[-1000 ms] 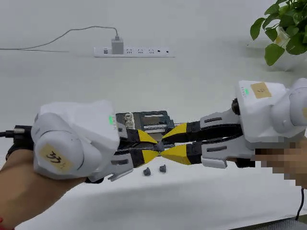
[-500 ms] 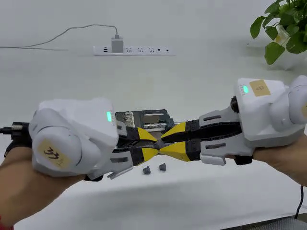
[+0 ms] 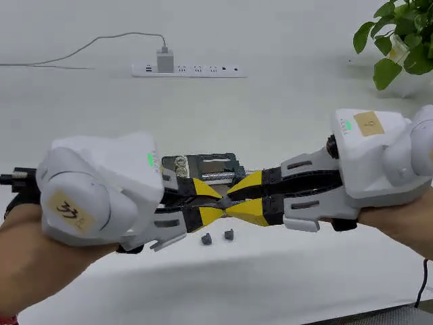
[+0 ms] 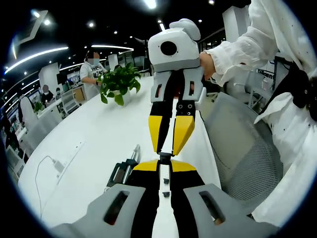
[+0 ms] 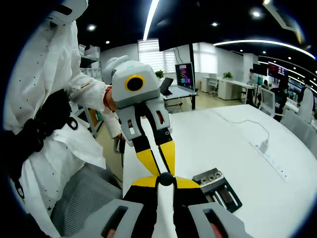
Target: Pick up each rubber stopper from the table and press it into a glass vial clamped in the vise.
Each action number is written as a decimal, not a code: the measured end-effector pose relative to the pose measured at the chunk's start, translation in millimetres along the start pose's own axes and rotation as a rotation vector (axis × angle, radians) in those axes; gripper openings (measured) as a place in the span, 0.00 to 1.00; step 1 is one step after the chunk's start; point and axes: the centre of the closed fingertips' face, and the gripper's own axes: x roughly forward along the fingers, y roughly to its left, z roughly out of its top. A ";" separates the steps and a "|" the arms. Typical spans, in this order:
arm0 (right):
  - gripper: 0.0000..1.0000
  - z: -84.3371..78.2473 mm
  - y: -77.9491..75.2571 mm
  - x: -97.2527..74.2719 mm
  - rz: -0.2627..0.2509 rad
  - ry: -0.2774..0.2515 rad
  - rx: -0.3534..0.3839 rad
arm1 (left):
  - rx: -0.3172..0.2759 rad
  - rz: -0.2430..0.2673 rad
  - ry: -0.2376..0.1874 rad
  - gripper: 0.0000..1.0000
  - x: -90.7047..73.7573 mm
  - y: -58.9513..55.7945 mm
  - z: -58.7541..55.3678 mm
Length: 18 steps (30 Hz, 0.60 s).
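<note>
Unchanged, the right gripper [image 3: 233, 203] and left gripper [image 3: 221, 203] stay tip to tip just above the vise [image 3: 203, 164]: right fingers pinch a rubber stopper [image 5: 166, 179], left fingers are narrowed against it. Two loose stoppers [image 3: 206, 238] lie just before the vise on the white worktop [image 3: 270, 122], a power strip [image 3: 189, 70] well beyond. The left gripper's sticker [image 3: 70, 211] seems to read 33.

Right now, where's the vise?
Head view: the vise sits on the white table, left of centre, between the power strip behind and two stoppers in front.

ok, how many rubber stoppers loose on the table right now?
2. Both lie on the table in front of the vise, side by side but apart: left stopper, right stopper. More may be hidden behind the left claw and right claw.
</note>
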 end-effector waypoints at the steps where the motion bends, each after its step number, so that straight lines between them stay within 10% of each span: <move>1: 0.06 0.0 0.3 0.0 0.002 0.002 0.001 | -0.001 -0.001 0.000 0.03 0.0 -0.3 -0.1; 18: 0.05 0.6 2.4 4.3 0.004 0.032 0.011 | 0.005 0.010 -0.019 0.04 -2.6 -1.5 -3.1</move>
